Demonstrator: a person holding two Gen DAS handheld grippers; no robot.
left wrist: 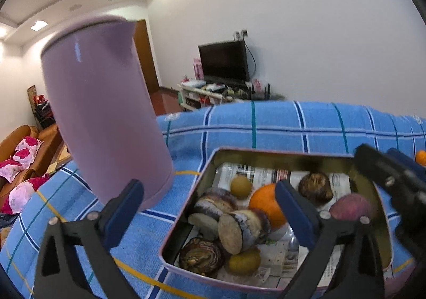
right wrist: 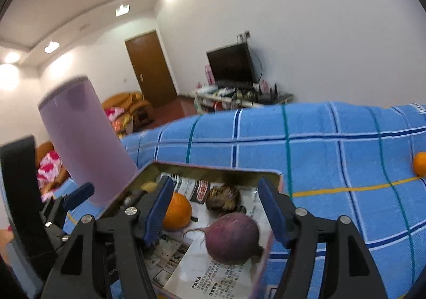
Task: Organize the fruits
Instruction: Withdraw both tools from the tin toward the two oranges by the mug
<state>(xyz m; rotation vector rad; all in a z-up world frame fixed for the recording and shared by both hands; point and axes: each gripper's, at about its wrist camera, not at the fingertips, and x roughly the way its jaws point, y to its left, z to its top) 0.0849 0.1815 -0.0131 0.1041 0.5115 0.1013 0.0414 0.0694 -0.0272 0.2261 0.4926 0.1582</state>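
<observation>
A metal tin (left wrist: 287, 155) lined with newspaper sits on the blue checked cloth (left wrist: 293, 125). It holds an orange (left wrist: 262, 203), a purple round fruit (left wrist: 351, 208), a brown one (left wrist: 315, 188), small yellow-green fruits (left wrist: 241, 186) and sliced dark pieces (left wrist: 239, 227). My left gripper (left wrist: 210, 215) is open and empty over the tin's left side. My right gripper (right wrist: 214, 216) is open and empty above the tin (right wrist: 213, 169), with the purple fruit (right wrist: 233, 239) between its fingers and the orange (right wrist: 177, 211) by the left finger. Another orange (right wrist: 420, 164) lies loose at the far right.
A tall lilac cup (left wrist: 103, 117) stands on the cloth left of the tin; it also shows in the right wrist view (right wrist: 82, 139). The right gripper's body (left wrist: 394, 179) shows at the tin's right side. A sofa, a TV stand and a door lie beyond the table.
</observation>
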